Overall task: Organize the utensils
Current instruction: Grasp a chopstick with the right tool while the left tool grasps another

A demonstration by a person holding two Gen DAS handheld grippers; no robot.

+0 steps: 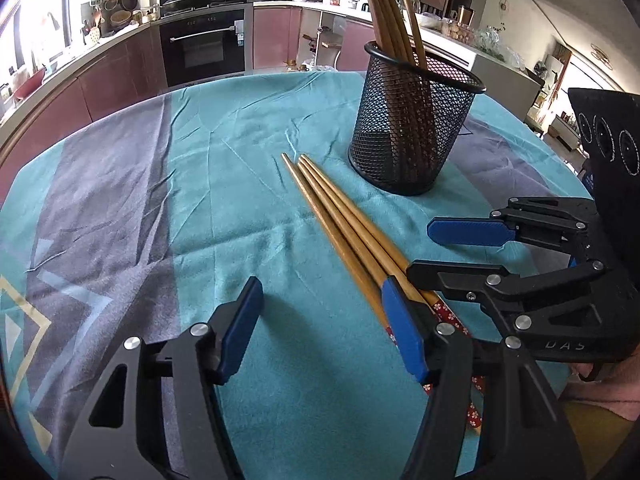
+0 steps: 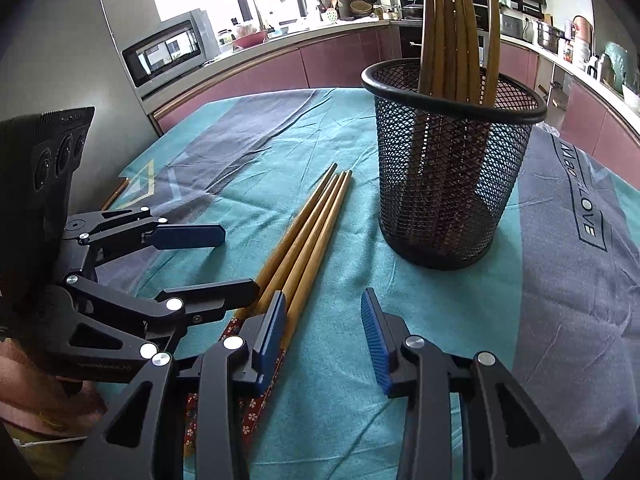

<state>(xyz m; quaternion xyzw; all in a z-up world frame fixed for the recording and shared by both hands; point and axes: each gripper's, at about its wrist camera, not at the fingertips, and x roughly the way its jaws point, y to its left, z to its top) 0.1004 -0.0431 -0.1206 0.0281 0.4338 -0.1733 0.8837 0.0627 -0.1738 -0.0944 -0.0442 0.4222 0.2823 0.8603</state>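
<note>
Three loose chopsticks (image 1: 340,216) lie side by side on the teal cloth (image 1: 224,184), just near and left of the mesh holder (image 1: 412,128), which already has several standing in it. Both the left gripper (image 1: 320,332) and right gripper (image 2: 324,340) hover with fingers spread, holding nothing. The sticks look light, stiff and smooth, apt to roll or swivel, so pinching one near its thick patterned end seems safest.

left gripper (image 1: 320,320): jaws spread wide, low over the chopsticks (image 1: 340,220)' near ends.
right gripper (image 2: 324,332): jaws apart, just right of them.
</note>
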